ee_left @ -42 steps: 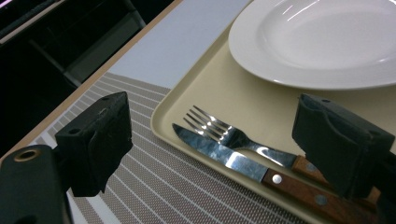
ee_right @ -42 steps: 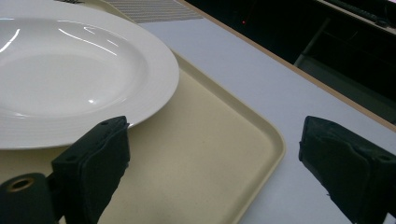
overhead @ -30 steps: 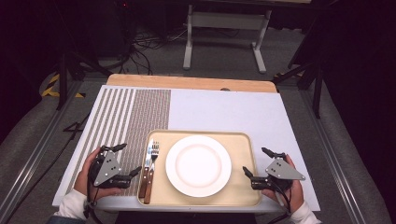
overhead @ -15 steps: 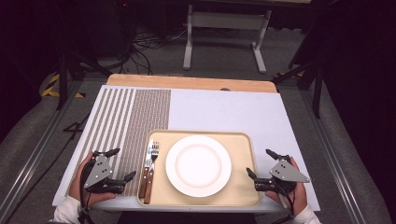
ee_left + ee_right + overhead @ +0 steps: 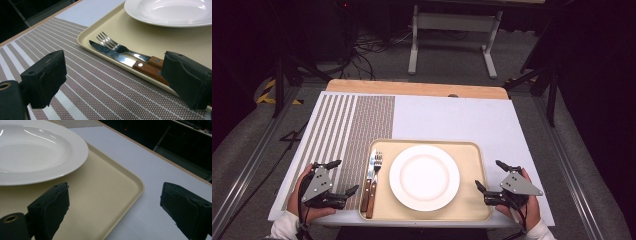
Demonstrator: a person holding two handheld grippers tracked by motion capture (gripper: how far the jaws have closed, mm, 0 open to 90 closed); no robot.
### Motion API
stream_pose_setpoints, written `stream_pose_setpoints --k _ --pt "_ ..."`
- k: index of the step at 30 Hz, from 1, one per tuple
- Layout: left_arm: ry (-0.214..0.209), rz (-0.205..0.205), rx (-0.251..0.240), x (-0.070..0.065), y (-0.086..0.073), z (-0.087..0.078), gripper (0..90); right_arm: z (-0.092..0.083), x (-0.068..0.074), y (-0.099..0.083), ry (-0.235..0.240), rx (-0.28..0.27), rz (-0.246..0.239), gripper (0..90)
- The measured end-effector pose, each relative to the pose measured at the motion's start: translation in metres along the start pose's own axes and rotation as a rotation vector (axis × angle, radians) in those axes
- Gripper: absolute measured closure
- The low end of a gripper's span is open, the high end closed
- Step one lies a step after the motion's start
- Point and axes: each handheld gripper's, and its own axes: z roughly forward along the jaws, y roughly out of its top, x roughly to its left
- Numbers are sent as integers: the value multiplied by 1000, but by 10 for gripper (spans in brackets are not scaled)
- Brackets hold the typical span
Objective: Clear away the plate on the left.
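My left tool [image 5: 343,177] sat spread and empty on the mat [image 5: 347,130], jaws just opened, beside the knife [image 5: 368,192] and fork [image 5: 376,172] on the tray [image 5: 472,150]; my right tool [image 5: 492,177], also spread, flanked the tray's other side.

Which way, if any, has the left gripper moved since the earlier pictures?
Yes. The left gripper has drawn back toward the table's near edge, away from the tray, fingers opening, nothing between them.
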Motion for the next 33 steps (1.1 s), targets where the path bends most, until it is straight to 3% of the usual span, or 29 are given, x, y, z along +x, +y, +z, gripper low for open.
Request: stream_pose_setpoints --k 33 --pt "30 -18 -8 5 3 1 66 3 -5 -3 -20 0 29 96"
